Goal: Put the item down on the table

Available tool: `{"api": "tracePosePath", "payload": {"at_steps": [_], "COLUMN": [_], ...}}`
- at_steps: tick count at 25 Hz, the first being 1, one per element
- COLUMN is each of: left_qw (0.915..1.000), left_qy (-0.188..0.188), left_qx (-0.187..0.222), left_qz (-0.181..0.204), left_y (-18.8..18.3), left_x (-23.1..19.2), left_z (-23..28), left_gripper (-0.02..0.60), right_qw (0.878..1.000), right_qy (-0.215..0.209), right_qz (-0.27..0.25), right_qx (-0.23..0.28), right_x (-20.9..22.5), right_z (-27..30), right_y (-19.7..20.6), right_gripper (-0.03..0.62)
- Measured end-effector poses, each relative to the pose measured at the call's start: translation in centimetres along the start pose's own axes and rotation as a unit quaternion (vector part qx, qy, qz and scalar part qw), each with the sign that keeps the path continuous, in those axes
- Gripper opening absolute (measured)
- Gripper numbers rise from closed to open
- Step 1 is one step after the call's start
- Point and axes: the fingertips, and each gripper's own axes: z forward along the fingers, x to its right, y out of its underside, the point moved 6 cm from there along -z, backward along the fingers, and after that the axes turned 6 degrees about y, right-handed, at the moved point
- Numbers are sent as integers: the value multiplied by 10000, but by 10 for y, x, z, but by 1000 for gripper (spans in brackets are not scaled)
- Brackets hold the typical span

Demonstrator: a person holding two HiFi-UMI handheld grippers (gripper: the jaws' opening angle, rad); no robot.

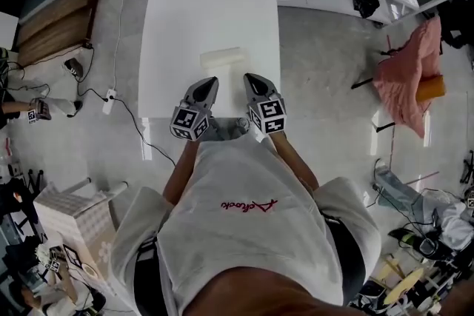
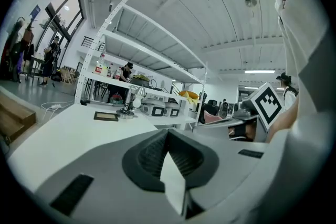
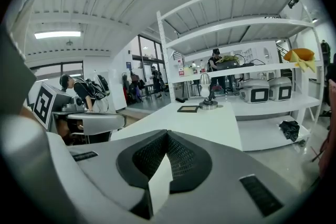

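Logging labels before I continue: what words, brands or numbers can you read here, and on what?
On the white shirt: red script, upside down, not legible.
On the left hand-held gripper and right hand-held gripper: square code markers, no letters.
On the white shelf: item labels too small to read.
Nothing quotable.

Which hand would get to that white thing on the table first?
Probably the left gripper: its shut jaws point at the middle of the white item; the right gripper, also shut, aims only at its end.
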Motion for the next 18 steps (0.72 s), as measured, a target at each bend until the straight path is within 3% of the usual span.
{"api": "tracePosePath", "payload": {"at_steps": [6, 18], "left_qw": [10000, 9999], "left_qy": [7, 31], "left_qx": [6, 85], "left_qz": [28, -67], "left_y": [1, 21], "left_x": [6, 19], "left_z": [-7, -72], "left_gripper": [12, 12], "right_qw": [9999, 9996], "right_qy": [71, 216], "right_qz": [-17, -149], "right_qx": [93, 75], "right_x": [-6, -64], "right_z": [-13, -42], "right_y": [1, 13], "right_gripper": [-6, -6]}}
